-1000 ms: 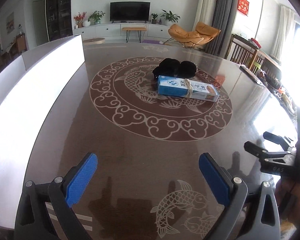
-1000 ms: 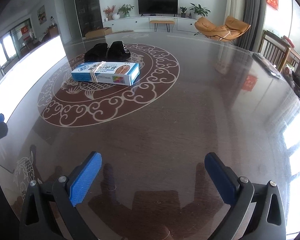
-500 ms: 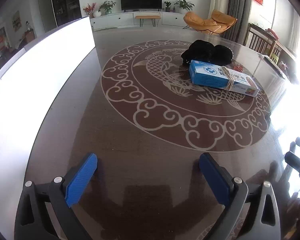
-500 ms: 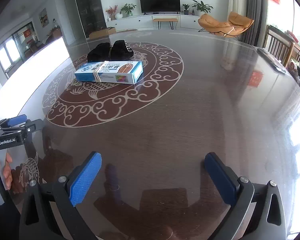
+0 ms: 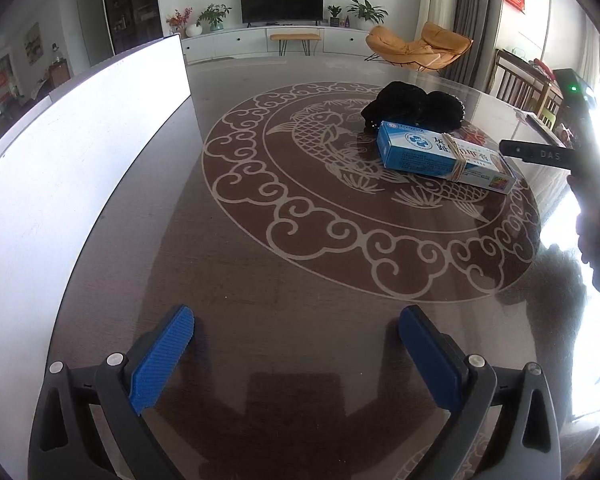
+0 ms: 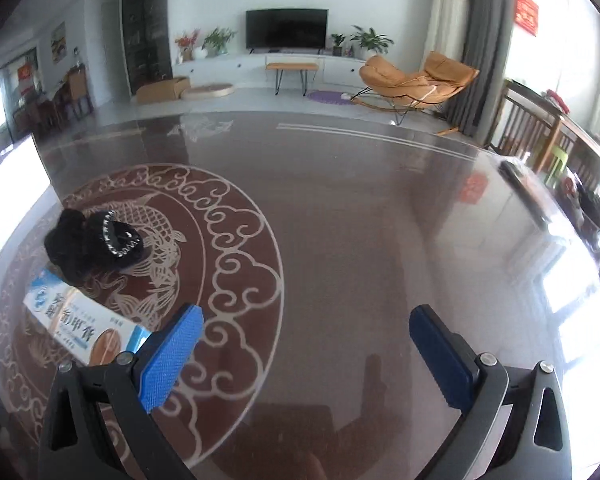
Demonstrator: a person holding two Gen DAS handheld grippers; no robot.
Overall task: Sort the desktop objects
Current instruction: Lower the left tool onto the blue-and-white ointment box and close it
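Note:
A blue and white box (image 5: 444, 156) bound with a rubber band lies on the round fish pattern of the glossy table (image 5: 260, 280). Behind it sits a black fuzzy bundle (image 5: 414, 108). My left gripper (image 5: 296, 344) hovers open over bare table, well short of both. In the right wrist view the box (image 6: 80, 326) lies at the lower left, partly behind the left finger, and the black bundle (image 6: 94, 244) with a sparkly trim sits beyond it. My right gripper (image 6: 306, 338) is open with nothing between its fingers. The right gripper's dark body (image 5: 580, 160) shows at the left view's right edge.
A large white board (image 5: 72, 168) stands along the table's left side. The table's far edge meets a living room with an orange chair (image 6: 416, 80). Dark wooden chairs (image 6: 540, 140) and clutter sit off the right edge.
The right gripper has moved forward and close to the box, which now sits at its left finger. The left view has shifted a little nearer the pattern. Both stay open.

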